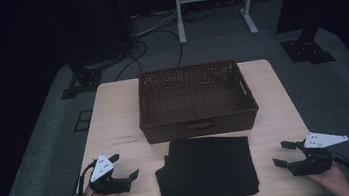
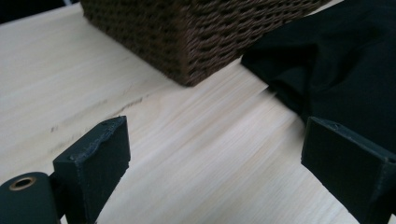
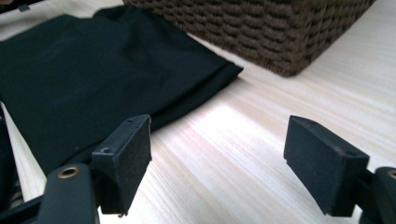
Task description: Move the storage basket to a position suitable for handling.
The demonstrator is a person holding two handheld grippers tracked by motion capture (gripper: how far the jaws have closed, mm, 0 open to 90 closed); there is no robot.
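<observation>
Basket beside black cloth

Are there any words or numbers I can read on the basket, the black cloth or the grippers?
None can be read.
Brown woven wicker basket: no label or writing.
Folded black cloth: plain, no print showing.
Left gripper and right gripper: no lettering.
Light wooden table: faint dark marks left of the basket, too small and blurred to read.
</observation>
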